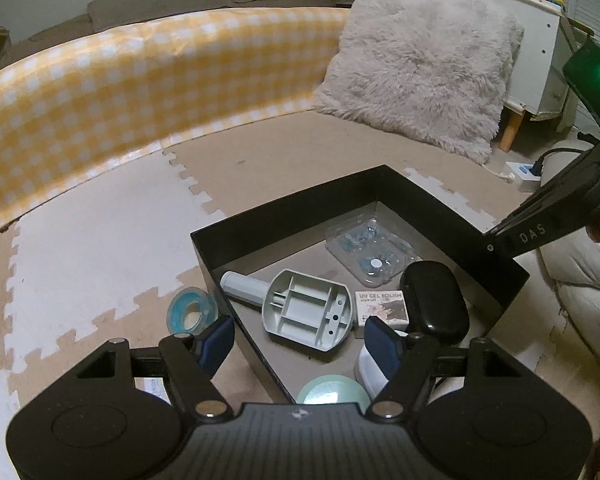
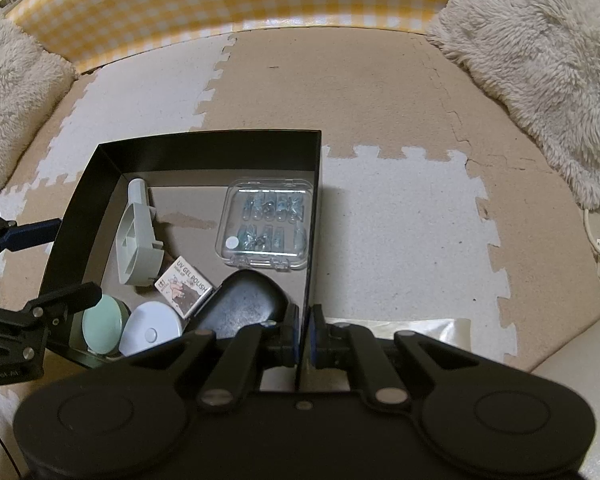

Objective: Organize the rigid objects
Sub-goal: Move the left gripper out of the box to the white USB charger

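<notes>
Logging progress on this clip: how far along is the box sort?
Mostly done: clear case, grey holder, gel polish box, black case, white puck and green lid sit in the black box. Right gripper pinches its wall; left gripper is open. Left: tape roll outside.

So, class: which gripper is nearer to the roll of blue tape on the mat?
Left. The left gripper hangs open just behind the blue tape, one finger beside it. The right gripper is clamped on the black box wall, across the box.
</notes>
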### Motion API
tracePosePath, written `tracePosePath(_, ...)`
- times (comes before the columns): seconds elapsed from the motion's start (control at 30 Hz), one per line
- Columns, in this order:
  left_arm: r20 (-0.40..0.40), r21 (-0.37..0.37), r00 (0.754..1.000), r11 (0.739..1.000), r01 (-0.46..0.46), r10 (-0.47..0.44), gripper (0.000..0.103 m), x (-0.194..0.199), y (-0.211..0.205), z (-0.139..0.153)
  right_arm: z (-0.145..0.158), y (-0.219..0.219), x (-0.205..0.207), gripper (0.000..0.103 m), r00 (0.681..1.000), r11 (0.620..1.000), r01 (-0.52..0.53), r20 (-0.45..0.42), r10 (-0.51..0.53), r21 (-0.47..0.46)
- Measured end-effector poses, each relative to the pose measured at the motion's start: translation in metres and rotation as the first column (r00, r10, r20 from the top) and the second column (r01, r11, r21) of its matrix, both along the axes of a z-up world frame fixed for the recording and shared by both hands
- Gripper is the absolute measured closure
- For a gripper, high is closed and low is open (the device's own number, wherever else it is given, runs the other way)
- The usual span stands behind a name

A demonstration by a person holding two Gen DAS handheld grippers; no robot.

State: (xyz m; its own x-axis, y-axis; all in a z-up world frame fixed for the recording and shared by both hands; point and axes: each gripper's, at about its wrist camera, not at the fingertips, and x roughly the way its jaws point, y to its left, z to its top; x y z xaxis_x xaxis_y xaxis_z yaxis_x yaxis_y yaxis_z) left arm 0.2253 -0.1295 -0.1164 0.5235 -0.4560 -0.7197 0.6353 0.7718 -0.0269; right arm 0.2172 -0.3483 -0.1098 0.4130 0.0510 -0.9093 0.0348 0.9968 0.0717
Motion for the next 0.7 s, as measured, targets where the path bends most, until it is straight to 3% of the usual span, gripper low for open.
tracePosePath(0.2,-0.019,-0.006,0.999,0.999,-0.045,0.045,0.016,0.003,0.007,0.003,0.000,-0.001,0.000,0.098,1.000,1.000,-0.001,0.000,0.001,-0.002)
tracePosePath(0.43,-0.037,-0.070,0.993,0.991,-0.115,0.113,0.001,0.008,0.026,0.014,0.000,-0.001,0.000,0.098,1.000,1.000,-0.003,0.000,0.003,-0.005)
tracePosePath(0.7,-0.041,-0.123,0.959,0.951,-0.283,0.280,0.000,0.021,0.058,0.021,0.000,-0.001,0.000,0.098,1.000,1.000,-0.003,0.000,0.003,-0.005)
